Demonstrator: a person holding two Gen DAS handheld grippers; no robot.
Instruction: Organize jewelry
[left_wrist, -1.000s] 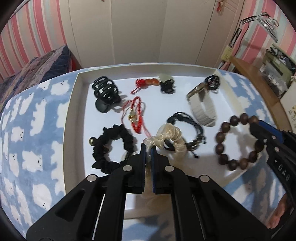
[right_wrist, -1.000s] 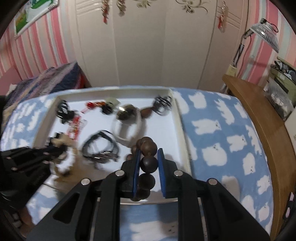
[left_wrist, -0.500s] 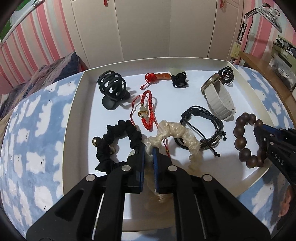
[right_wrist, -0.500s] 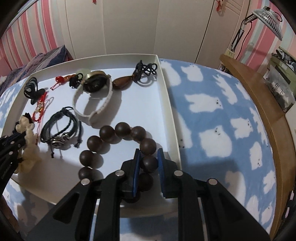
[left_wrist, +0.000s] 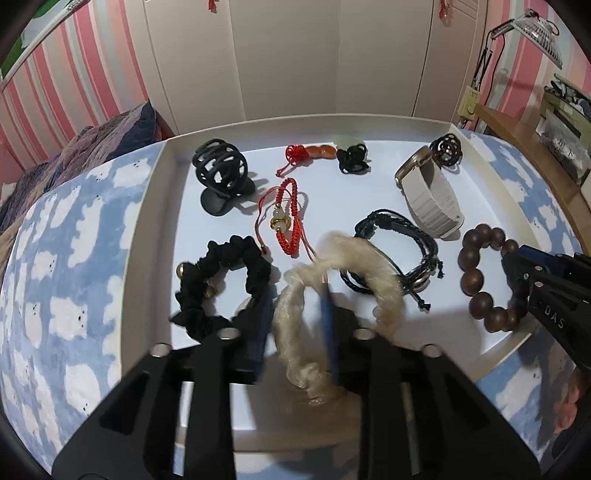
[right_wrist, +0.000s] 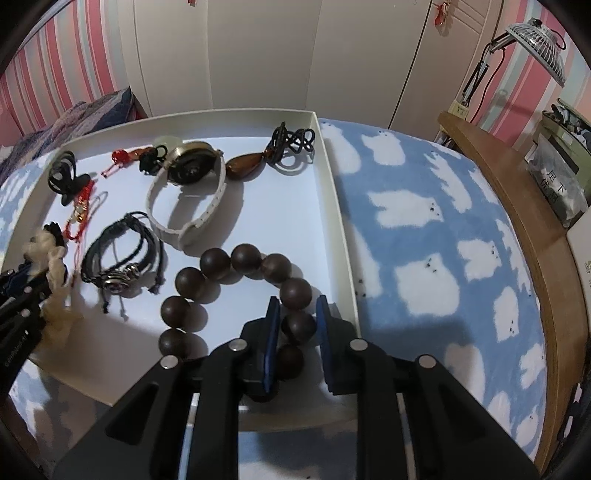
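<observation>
A white tray (left_wrist: 147, 229) lies on a blue cloud-print bedspread and holds the jewelry. My left gripper (left_wrist: 295, 325) is open, its blurred jaws standing either side of a cream scrunchie (left_wrist: 354, 266) that rests on the tray's front part. My right gripper (right_wrist: 295, 332) is open, its jaws either side of a dark wooden bead bracelet (right_wrist: 218, 264) lying in the tray's front right corner. The bead bracelet (left_wrist: 476, 273) and right gripper (left_wrist: 517, 266) also show in the left wrist view.
On the tray lie a black scrunchie (left_wrist: 221, 284), a black claw clip (left_wrist: 219, 173), a red cord bracelet (left_wrist: 286, 221), a black braided bracelet (left_wrist: 399, 251), a white-strap watch (left_wrist: 432, 192) and small knot charms. A wooden headboard ledge (right_wrist: 517, 206) runs on the right.
Both grippers have opened, letting go of the cream scrunchie and the bead bracelet, which now lie on the tray. Both had come down to the tray before that.
</observation>
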